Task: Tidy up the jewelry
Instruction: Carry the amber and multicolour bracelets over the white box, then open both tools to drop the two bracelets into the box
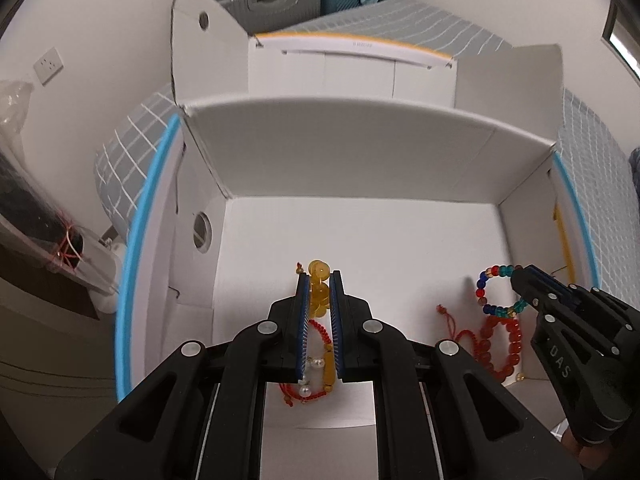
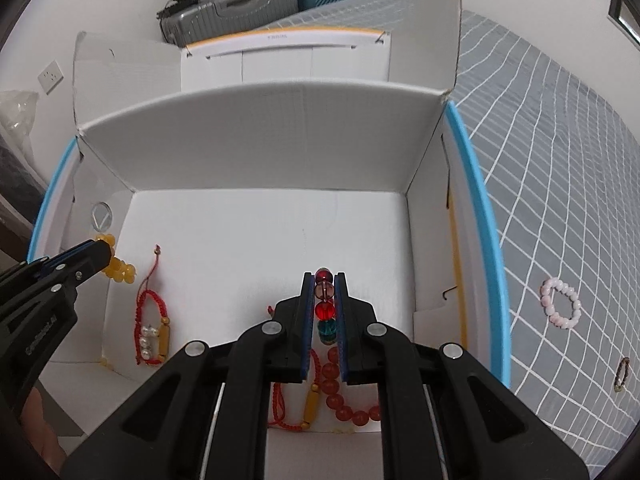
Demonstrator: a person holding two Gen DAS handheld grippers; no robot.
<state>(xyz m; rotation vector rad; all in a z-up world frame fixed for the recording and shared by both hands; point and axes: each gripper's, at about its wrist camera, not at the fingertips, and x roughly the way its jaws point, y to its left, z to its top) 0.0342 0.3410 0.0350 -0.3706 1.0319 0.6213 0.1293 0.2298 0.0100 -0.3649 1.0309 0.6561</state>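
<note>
Left wrist view: amber bead bracelet (image 1: 319,288), translucent yellow discs, hangs inside the white box (image 1: 360,152); left gripper (image 1: 319,280) is clamped on it.
Right wrist view: multicolour bead bracelet (image 2: 324,304), red and teal glassy beads, sits over the box floor; right gripper (image 2: 324,280) is pinched around it.

Bare box floor (image 2: 260,240) ahead; tall back wall (image 2: 260,136) beyond.
</note>
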